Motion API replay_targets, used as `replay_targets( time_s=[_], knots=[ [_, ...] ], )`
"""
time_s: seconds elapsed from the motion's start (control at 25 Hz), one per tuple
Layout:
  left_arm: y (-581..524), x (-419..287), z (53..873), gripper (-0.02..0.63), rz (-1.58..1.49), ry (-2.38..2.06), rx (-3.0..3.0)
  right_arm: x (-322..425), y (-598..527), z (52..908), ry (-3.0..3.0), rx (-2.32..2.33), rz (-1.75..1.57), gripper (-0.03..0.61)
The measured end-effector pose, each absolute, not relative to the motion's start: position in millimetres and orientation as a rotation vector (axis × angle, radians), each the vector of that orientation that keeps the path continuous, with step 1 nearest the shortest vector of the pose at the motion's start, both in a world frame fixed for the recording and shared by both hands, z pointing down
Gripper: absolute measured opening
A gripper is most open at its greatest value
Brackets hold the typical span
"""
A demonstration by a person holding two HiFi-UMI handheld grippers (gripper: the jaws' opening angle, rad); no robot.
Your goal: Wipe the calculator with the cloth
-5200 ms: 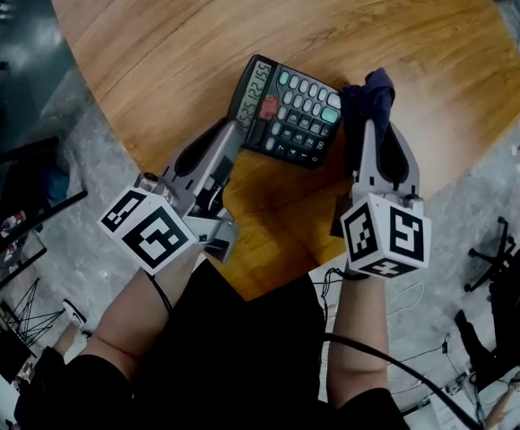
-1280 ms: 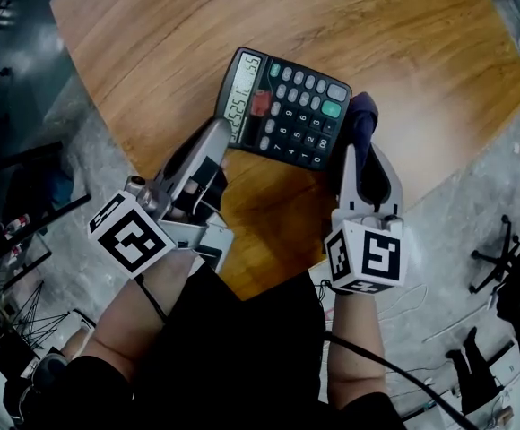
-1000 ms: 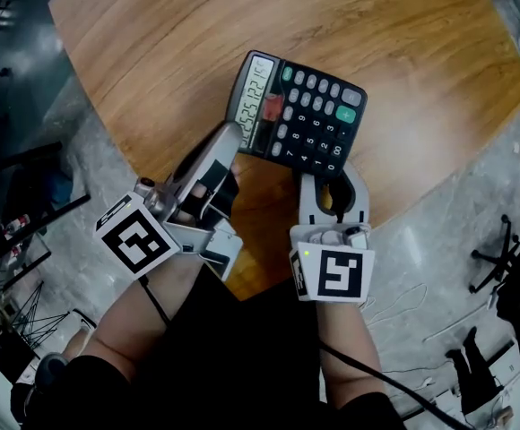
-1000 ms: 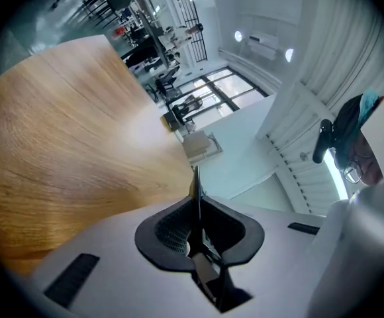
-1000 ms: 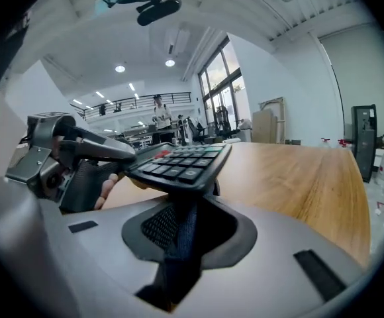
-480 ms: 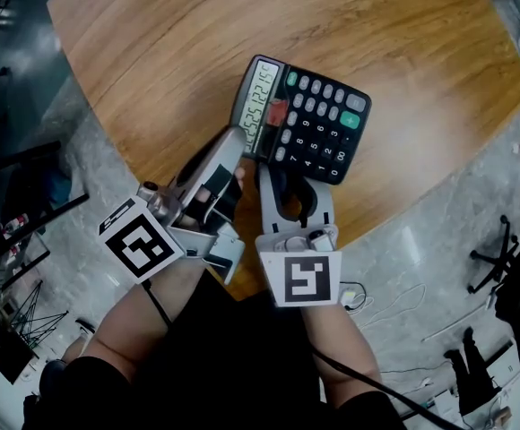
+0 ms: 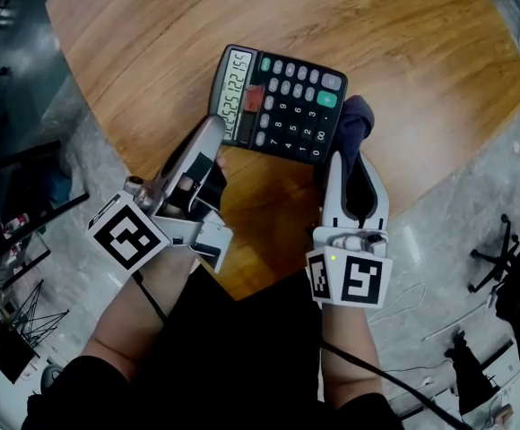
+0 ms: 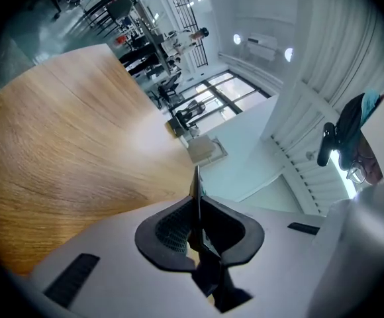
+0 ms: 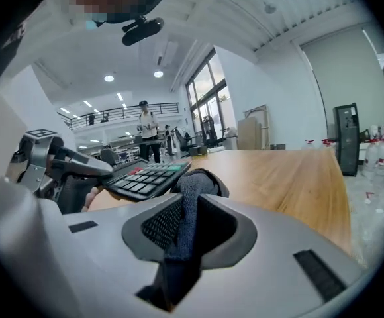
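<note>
A black calculator (image 7: 278, 104) with a lit display is held tilted above the wooden table (image 7: 242, 16). My left gripper (image 7: 213, 133) is shut on its left edge, beside the display. In the left gripper view that edge shows as a thin black blade (image 8: 196, 191) pinched between the pads of the left gripper (image 8: 197, 212). My right gripper (image 7: 342, 146) is shut on a dark blue cloth (image 7: 354, 122), which bunches against the calculator's right near corner. In the right gripper view the cloth (image 9: 189, 189) fills the right gripper (image 9: 185, 211), with the calculator (image 9: 145, 176) just left of it.
The table's curved near edge (image 7: 269, 280) runs under both grippers, with grey floor beyond. An office chair (image 7: 511, 267) stands on the floor at right. A tall black cabinet (image 9: 346, 134) and bottles (image 9: 381, 152) stand past the table's far end.
The right gripper with the cloth slid left under the calculator's near edge, then came back to its right corner. The calculator shifted slightly up and left; the left grip held.
</note>
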State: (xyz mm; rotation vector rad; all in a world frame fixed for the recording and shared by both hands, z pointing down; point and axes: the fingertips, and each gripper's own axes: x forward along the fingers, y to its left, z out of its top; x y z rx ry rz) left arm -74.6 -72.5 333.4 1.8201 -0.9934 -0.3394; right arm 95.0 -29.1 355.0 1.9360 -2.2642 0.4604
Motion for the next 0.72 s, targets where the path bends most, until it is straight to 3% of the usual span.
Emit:
replay_targets(
  time_s=[0.32, 0.72],
  knots=[
    [-71.4, -72.5, 330.2, 0.044, -0.370, -0.943, 1.775, 140.2, -43.8, 357.7, -2.145, 2.020, 0.341, 0.072],
    [-72.0, -72.4, 340.1, 0.044, -0.379, -0.866, 1.750, 43.8, -58.1, 370.6, -2.308, 1.806, 0.155, 0.072]
  ],
)
